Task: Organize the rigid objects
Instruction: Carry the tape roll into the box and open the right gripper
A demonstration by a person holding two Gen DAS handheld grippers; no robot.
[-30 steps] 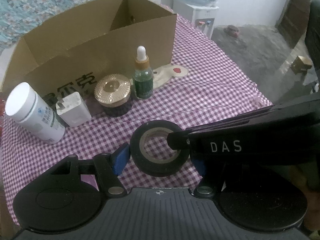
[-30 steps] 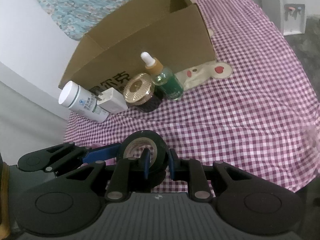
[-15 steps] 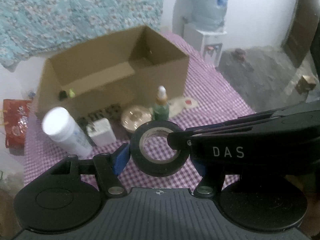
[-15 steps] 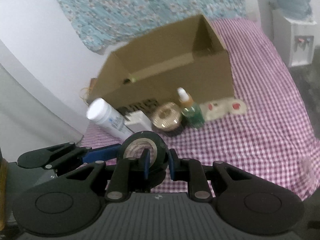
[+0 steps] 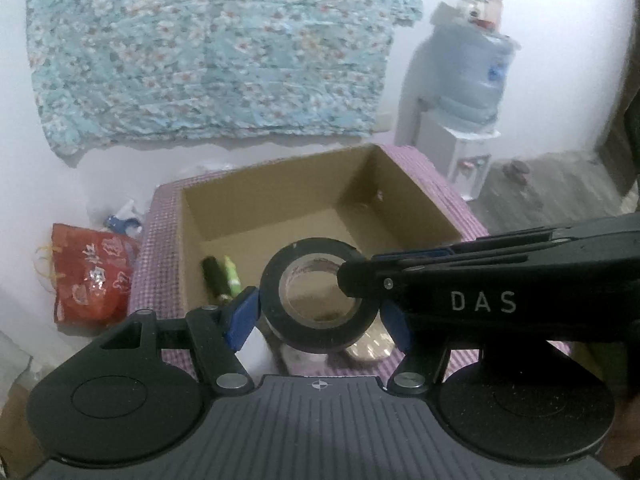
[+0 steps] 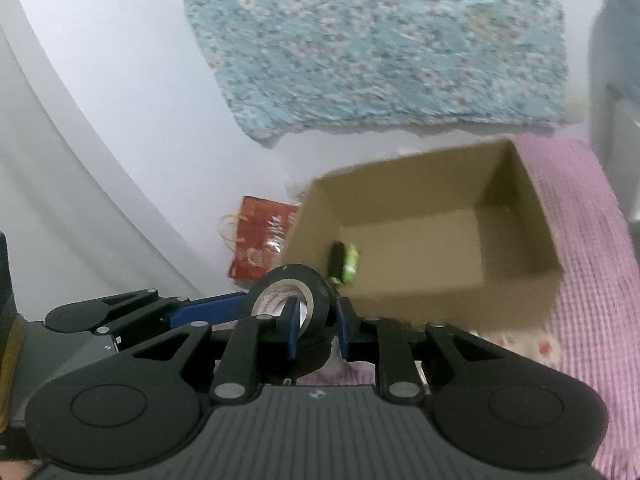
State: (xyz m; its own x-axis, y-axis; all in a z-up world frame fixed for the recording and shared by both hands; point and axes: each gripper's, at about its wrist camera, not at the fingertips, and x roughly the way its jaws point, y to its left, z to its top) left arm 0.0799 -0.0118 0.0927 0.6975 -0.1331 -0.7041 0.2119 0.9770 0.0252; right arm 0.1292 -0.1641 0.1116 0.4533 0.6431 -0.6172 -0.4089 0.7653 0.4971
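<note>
A black tape roll [image 5: 316, 338] hangs in the air, held by both grippers just in front of the open cardboard box [image 5: 280, 200]. My left gripper [image 5: 320, 316] is shut on it, its blue pads [image 5: 240, 316] pressing the roll's outer sides. In the right wrist view, my right gripper [image 6: 319, 328] pinches the wall of the tape roll [image 6: 280, 276], one finger through the hole and one outside. Its black arm marked DAS [image 5: 480, 300] reaches in from the right. A green and black item [image 5: 222, 276] lies on the box floor [image 6: 420, 248].
Under the roll, a gold-lidded jar [image 5: 370, 346] and a white bottle [image 5: 256, 354] show partly on the purple checked cloth [image 6: 592, 240]. A red bag [image 5: 92, 276] lies on the floor left of the table. A water dispenser [image 5: 468, 100] stands at the back right.
Both grippers rose with the tape roll and came towards the box. The view now looks down into the box, and the bottles in front of it have dropped under the roll.
</note>
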